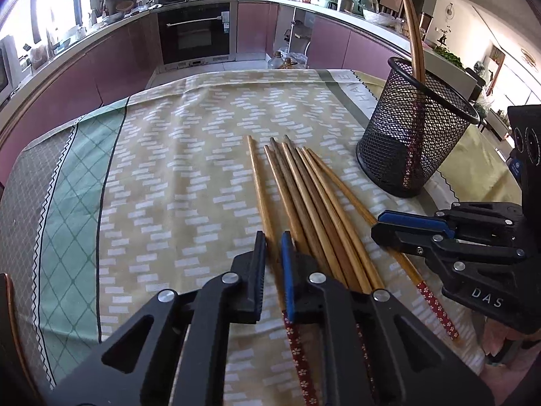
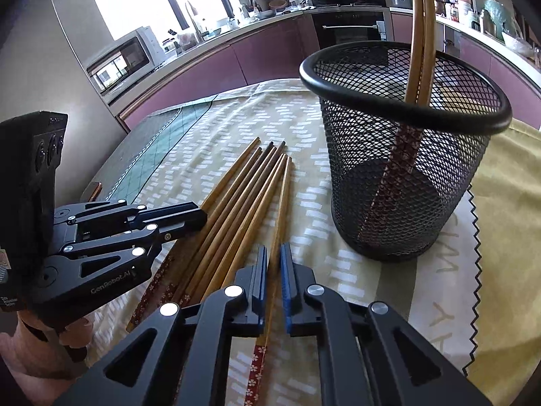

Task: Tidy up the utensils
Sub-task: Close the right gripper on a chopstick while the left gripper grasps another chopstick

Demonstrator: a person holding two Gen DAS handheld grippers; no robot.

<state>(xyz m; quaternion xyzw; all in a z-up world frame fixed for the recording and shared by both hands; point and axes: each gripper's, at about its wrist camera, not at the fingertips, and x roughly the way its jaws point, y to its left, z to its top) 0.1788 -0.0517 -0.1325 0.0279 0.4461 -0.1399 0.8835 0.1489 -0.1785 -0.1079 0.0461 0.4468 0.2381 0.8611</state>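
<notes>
Several wooden chopsticks point(image 1: 304, 196) point(image 2: 250, 196) with red flowered ends lie side by side on the patterned tablecloth point(image 1: 169, 169). My left gripper point(image 1: 274, 240) point(image 2: 203, 218) is shut on the leftmost chopstick point(image 1: 260, 186), low over the cloth. At the row's other side, my right gripper point(image 2: 274, 250) point(image 1: 377, 224) is shut on the rightmost chopstick point(image 2: 282, 203). A black mesh cup point(image 1: 416, 135) point(image 2: 399, 155) stands upright to the right of the row, with two chopsticks point(image 2: 417, 34) leaning inside it.
The table's far edge point(image 1: 236, 72) faces purple kitchen cabinets and a built-in oven point(image 1: 194, 34). A yellow cloth point(image 2: 507, 203) lies under and right of the cup. A hand point(image 2: 33, 355) holds the left gripper's handle.
</notes>
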